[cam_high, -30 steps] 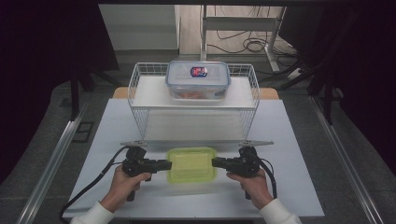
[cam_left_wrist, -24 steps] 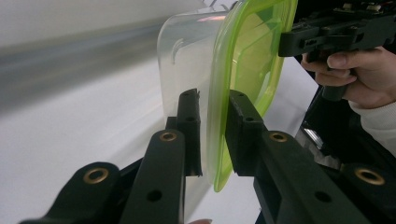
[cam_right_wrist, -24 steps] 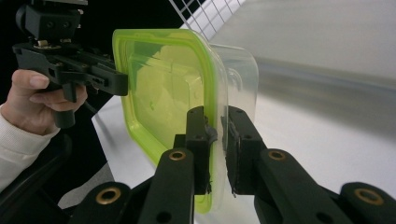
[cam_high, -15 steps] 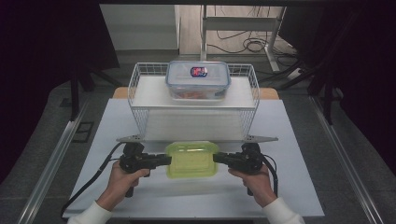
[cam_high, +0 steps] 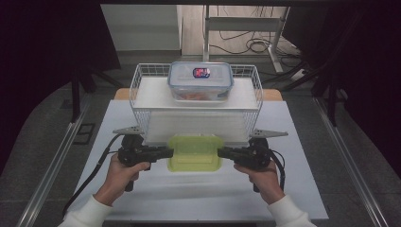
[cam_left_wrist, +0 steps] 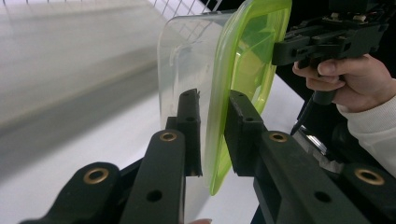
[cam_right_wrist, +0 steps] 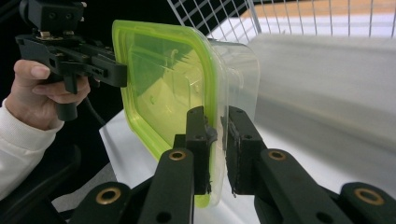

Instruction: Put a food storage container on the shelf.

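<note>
A clear plastic container with a green lid (cam_high: 195, 152) hangs above the white table, just in front of the wire basket. My left gripper (cam_high: 171, 152) is shut on its left rim and my right gripper (cam_high: 218, 152) on its right rim. In the left gripper view my jaws (cam_left_wrist: 213, 98) pinch the lid edge of the container (cam_left_wrist: 243, 56), with the right gripper (cam_left_wrist: 280, 46) gripping the far side. In the right gripper view my jaws (cam_right_wrist: 215, 116) clamp the rim of the container (cam_right_wrist: 163, 79), and the left gripper (cam_right_wrist: 119, 72) holds the opposite edge.
A white wire basket (cam_high: 142, 111) stands at the back of the table (cam_high: 189, 194). In it sits a clear box with a blue-rimmed lid (cam_high: 201, 81) on a white surface. Metal rails run along both sides of the table.
Both grippers have risen together with the green-lidded container held between them, which now sits higher in the high view, closer to the basket's front wall.
</note>
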Available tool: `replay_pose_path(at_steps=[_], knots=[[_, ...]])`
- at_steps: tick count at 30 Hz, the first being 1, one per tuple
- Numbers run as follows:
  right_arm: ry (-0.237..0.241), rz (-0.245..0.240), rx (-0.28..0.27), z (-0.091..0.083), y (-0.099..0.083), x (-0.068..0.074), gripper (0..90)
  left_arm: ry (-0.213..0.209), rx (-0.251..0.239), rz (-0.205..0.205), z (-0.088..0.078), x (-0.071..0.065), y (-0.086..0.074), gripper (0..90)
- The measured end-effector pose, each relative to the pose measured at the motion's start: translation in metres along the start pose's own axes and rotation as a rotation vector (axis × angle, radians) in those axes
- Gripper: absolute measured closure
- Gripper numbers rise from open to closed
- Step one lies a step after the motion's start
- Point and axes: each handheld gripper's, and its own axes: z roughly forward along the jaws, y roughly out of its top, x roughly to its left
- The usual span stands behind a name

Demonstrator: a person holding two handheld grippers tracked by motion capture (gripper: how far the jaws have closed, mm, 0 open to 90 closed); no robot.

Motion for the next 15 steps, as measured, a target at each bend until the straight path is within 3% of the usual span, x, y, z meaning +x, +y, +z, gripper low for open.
replay_pose_path(at_steps=[15], knots=[[-0.017, -0.069, -0.057, -0.019, 0.063, 0.016, 79.7, -0.007, -0.068, 0.047, -0.019, -0.009, 0.063, 78.3]])
